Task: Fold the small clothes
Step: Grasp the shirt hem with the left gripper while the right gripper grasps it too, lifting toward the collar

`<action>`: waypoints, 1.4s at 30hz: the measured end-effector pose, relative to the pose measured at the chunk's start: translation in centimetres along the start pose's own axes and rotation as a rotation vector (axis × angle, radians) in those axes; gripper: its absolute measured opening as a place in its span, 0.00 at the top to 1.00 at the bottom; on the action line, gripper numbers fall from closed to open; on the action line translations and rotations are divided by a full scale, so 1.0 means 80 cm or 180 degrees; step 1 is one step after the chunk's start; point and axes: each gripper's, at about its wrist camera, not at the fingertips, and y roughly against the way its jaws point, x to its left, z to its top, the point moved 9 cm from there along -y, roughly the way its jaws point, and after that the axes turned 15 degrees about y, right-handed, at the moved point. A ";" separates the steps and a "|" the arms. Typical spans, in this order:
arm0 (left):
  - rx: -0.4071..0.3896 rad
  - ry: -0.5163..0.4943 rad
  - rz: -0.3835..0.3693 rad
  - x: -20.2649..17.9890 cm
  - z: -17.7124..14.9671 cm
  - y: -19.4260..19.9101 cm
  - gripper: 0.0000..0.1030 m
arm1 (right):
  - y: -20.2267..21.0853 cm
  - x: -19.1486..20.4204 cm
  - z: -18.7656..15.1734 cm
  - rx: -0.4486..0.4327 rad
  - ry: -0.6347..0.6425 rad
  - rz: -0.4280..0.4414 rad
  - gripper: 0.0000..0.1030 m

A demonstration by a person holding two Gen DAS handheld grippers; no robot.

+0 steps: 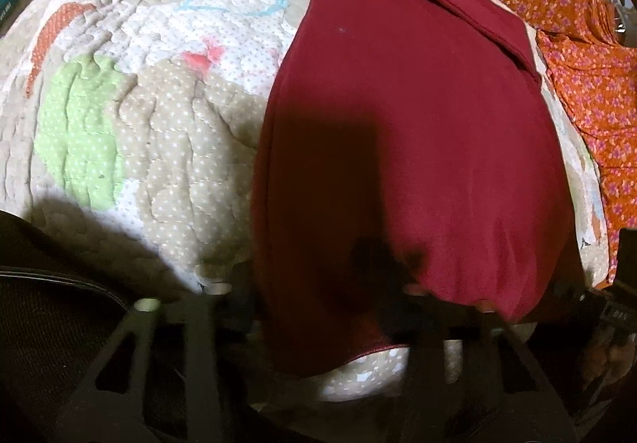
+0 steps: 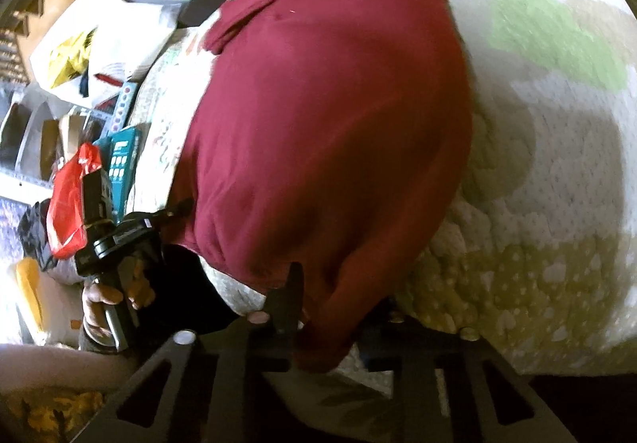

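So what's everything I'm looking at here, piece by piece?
maroon garment: one, dark red, spread flat on the quilt, near hem at both tools
quilt: one, cream with green, orange and blue patches, under the garment
orange floral cloth: one or more pieces, orange with purple flowers, beyond the garment's far edge
red plastic bag: one, red, off the quilt's edge
teal box: one, teal, beside the bag
yellow bag: one, yellow, among clutter farther back
left tool: one, black, shut on the garment's hem
right tool: one, black, shut on a hem corner
hand: one, gripping the left tool's handle
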 end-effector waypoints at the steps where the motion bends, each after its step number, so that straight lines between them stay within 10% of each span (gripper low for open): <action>1: 0.0034 0.0008 -0.0080 -0.001 0.000 0.004 0.83 | 0.005 0.004 0.007 -0.0040 0.0043 0.0047 0.86; 9: -0.0041 -0.0089 -0.0471 -0.034 0.041 0.059 0.92 | 0.051 0.028 0.085 -0.0457 0.0295 0.0277 0.89; 19: -0.0454 -0.0047 -0.0868 -0.113 0.207 0.081 0.93 | 0.107 0.001 0.251 -0.1050 0.0382 0.0003 0.89; 31: -0.0679 0.0249 -0.0576 -0.134 0.387 -0.010 0.94 | 0.067 -0.114 0.425 -0.1212 0.0019 -0.0188 0.90; 37: -0.0302 0.0347 -0.0741 -0.142 0.414 -0.045 0.85 | 0.008 -0.199 0.458 -0.1015 -0.0570 -0.0197 0.86; 42: -0.0346 0.0299 -0.0991 -0.146 0.427 -0.021 0.75 | 0.063 -0.205 0.459 -0.1501 -0.0623 0.0016 0.71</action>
